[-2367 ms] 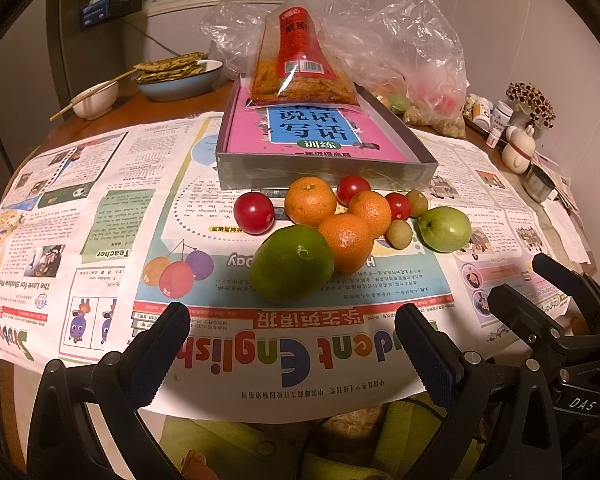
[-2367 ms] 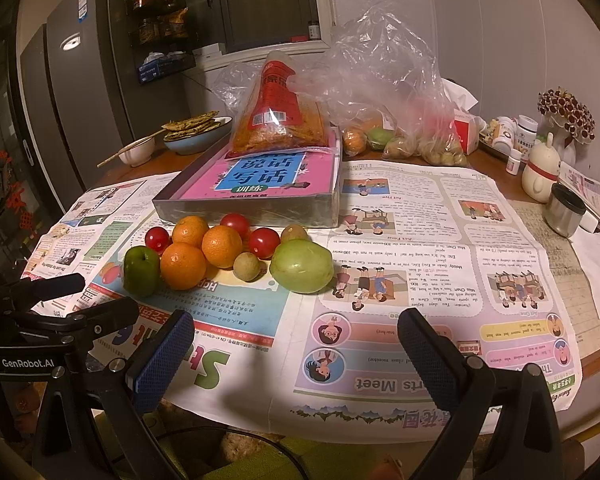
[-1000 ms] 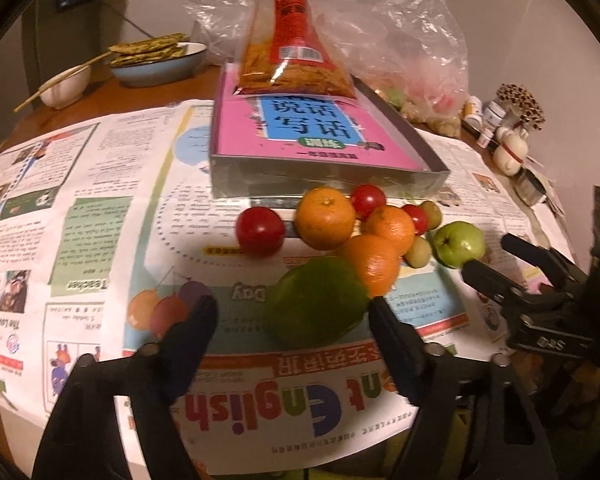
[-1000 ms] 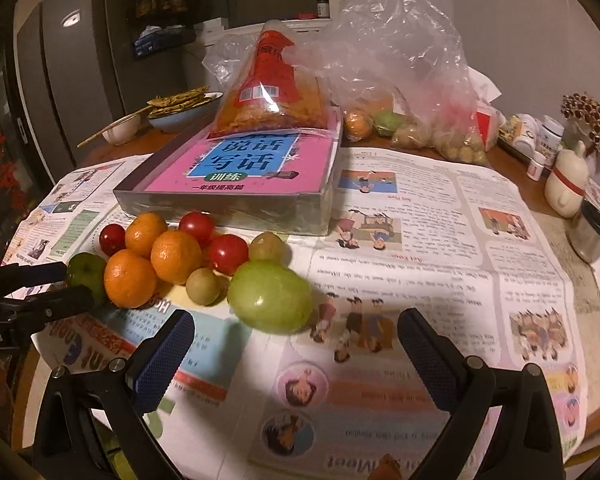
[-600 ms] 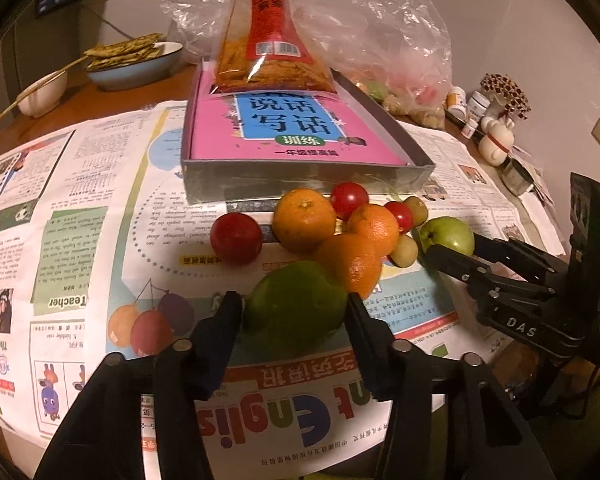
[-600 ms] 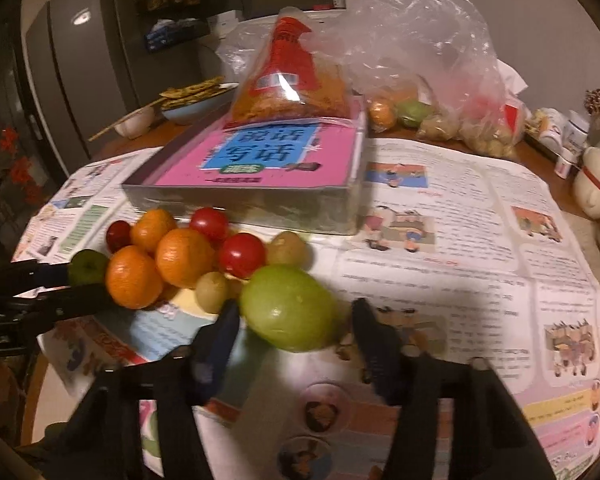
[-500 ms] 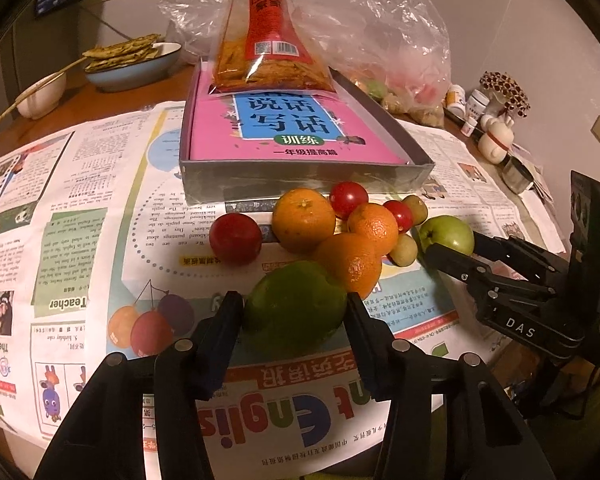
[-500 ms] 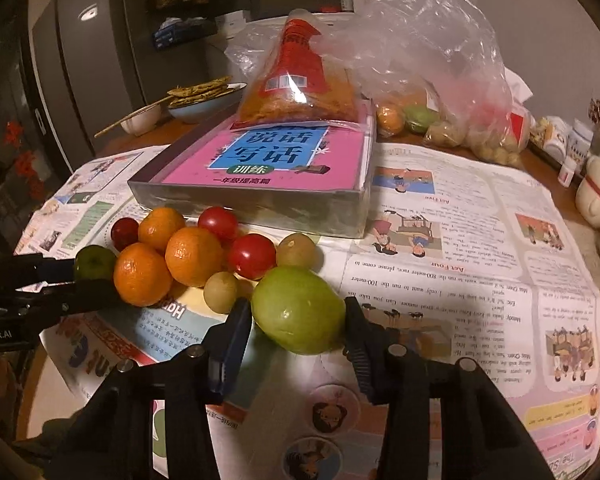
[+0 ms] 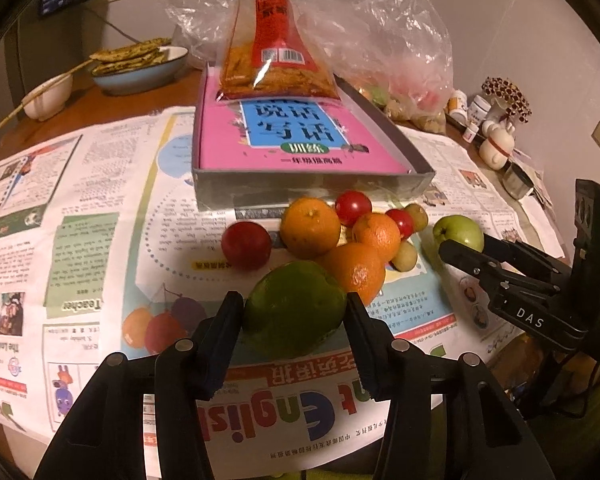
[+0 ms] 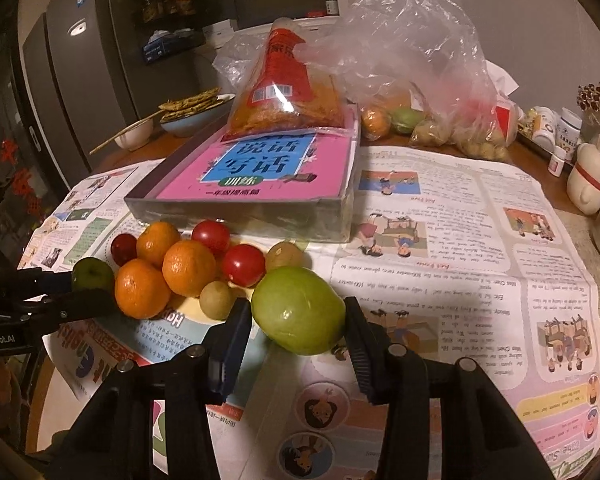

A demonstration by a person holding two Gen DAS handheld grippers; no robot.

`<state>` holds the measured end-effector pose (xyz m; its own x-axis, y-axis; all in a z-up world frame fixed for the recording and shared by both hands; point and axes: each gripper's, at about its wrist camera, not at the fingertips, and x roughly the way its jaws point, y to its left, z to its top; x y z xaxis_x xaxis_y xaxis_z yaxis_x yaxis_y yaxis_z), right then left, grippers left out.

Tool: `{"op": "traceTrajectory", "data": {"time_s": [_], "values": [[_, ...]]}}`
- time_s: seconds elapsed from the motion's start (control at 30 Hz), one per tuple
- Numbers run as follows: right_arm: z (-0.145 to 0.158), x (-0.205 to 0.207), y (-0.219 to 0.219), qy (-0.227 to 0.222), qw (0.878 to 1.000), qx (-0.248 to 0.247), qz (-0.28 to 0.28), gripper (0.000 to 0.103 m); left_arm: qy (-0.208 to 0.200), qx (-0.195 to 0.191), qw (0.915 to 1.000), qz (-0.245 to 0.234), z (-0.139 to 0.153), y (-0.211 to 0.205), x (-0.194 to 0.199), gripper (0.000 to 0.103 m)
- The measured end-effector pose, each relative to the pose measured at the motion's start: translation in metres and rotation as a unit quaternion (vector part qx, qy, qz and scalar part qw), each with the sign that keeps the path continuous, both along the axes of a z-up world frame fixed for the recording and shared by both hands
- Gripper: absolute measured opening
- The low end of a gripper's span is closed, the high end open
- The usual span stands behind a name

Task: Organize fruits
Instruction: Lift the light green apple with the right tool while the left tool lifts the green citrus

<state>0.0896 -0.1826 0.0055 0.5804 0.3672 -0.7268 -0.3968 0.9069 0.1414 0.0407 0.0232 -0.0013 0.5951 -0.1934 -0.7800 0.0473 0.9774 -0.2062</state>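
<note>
A heap of fruit lies on newspaper in front of a grey tray [image 9: 312, 190]: three oranges [image 9: 310, 227], red fruits [image 9: 246, 245], small brownish-green fruits [image 9: 405, 256] and two green ones. My left gripper [image 9: 294, 320] is shut on the dark green fruit [image 9: 296, 308] at the heap's near left. My right gripper [image 10: 296, 320] is shut on the light green fruit [image 10: 298, 310] at the heap's right end; it also shows in the left wrist view [image 9: 458, 234]. Both fruits sit at table level.
The tray holds a pink book [image 9: 292, 140] with a snack bag [image 9: 276, 48] on it. Plastic bags of more fruit [image 10: 416, 120] lie behind. A blue bowl [image 9: 140, 72] and a white bowl with chopsticks [image 9: 46, 96] stand at far left. Bottles and a figurine [image 10: 588, 184] stand at right.
Both grippers moved forward from the table edge and closed, the left around the dark green fruit, the right around the light green fruit.
</note>
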Motion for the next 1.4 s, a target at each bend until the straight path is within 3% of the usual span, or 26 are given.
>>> {"op": "traceTrajectory", "data": {"time_s": [0.73, 1.4], "values": [[0.034, 0.006, -0.004, -0.040, 0.999, 0.018, -0.005, 0.047, -0.035, 0.024, 0.9991, 0.004, 0.037, -0.004, 0.010, 0.053], [0.048, 0.037, 0.020, -0.054, 0.998, 0.030, 0.016, 0.046, -0.042, 0.028, 0.9985, 0.021, 0.050, -0.002, 0.072, 0.053]]}}
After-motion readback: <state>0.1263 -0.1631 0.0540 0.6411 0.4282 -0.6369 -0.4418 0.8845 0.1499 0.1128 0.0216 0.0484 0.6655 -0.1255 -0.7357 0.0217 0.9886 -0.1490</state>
